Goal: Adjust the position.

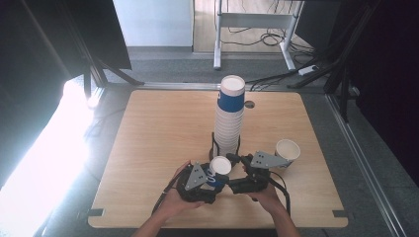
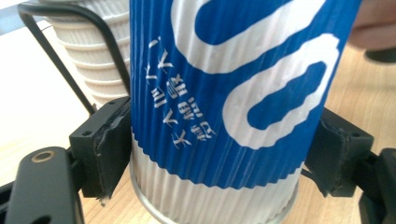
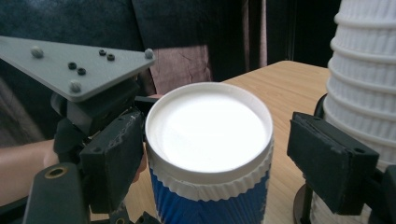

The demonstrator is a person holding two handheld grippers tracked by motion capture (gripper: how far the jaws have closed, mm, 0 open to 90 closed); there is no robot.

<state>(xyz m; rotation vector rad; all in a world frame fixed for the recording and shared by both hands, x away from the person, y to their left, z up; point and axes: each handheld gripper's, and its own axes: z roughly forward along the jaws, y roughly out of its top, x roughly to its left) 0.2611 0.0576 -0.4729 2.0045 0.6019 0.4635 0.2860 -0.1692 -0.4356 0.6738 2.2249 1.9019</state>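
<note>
A blue-and-white ribbed paper cup (image 1: 220, 166) stands upright near the table's front edge. My left gripper (image 1: 217, 178) is shut on it; in the left gripper view both pads (image 2: 109, 149) press the cup's sides (image 2: 224, 102) low down. My right gripper (image 1: 231, 172) comes in from the right and straddles the same cup near its white rim (image 3: 210, 140). Its jaws stand open (image 3: 224, 161), with a clear gap between the right pad (image 3: 331, 161) and the cup. The left gripper's grey plate (image 3: 79, 60) shows beyond the cup.
A tall stack of white ribbed cups (image 1: 230, 118) topped by a blue one stands in a black wire holder (image 1: 215, 145) just behind the grippers. A single white cup (image 1: 287, 150) sits to the right. The wooden table (image 1: 158, 148) extends left and back.
</note>
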